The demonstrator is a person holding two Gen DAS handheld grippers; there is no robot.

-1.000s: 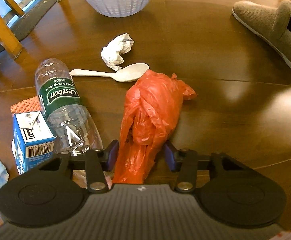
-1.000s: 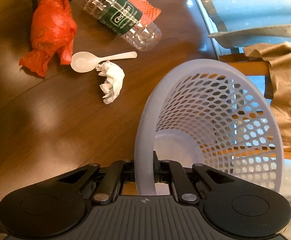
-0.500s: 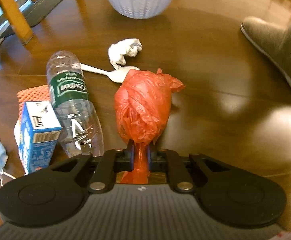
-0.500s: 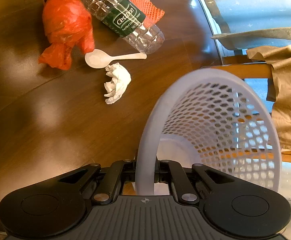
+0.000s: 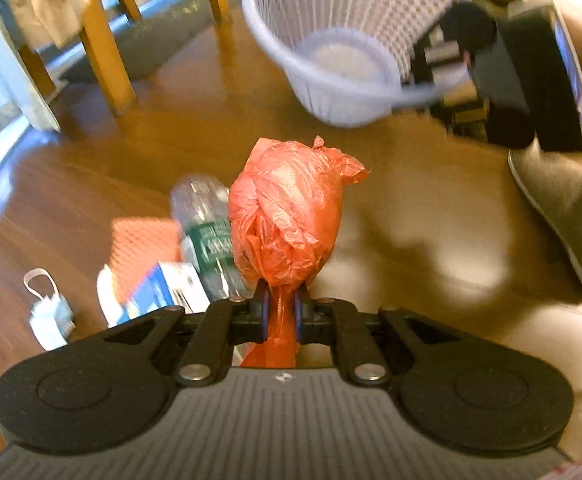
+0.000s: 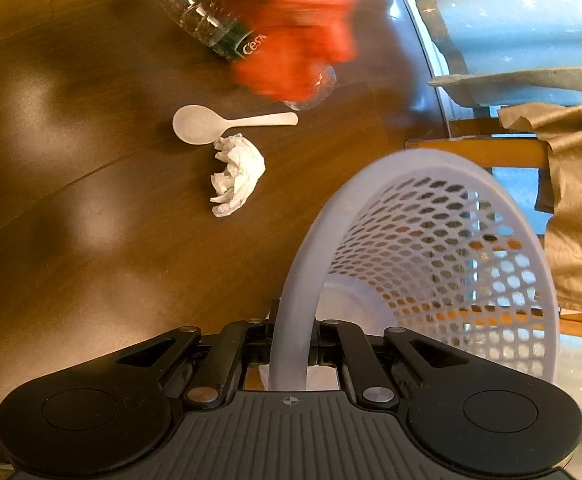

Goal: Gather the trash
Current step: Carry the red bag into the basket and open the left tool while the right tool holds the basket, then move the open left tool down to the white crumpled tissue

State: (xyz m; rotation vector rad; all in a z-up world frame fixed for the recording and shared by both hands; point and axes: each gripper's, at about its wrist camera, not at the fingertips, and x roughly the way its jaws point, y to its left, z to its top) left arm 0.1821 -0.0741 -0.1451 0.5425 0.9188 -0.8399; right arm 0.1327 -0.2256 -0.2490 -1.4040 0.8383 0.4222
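Up off the desk now: red bag, lifted from beside the bottle a moment ago, so one piece of trash picked up and ready for dropping. Centre of the left view: left hand-held gripper pinched tight on bag's twisted tail, pointing toward the basket at upper right. Lower middle of right view: right hand-held gripper clamped on basket rim, tilting it open. Spoon and tissue left lying.

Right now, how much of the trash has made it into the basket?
None visibly: the basket, held at its rim by the right tool, looks empty. In hand: the left tool has the red bag lifted. Left: bottle, spoon, tissue, carton, mask.
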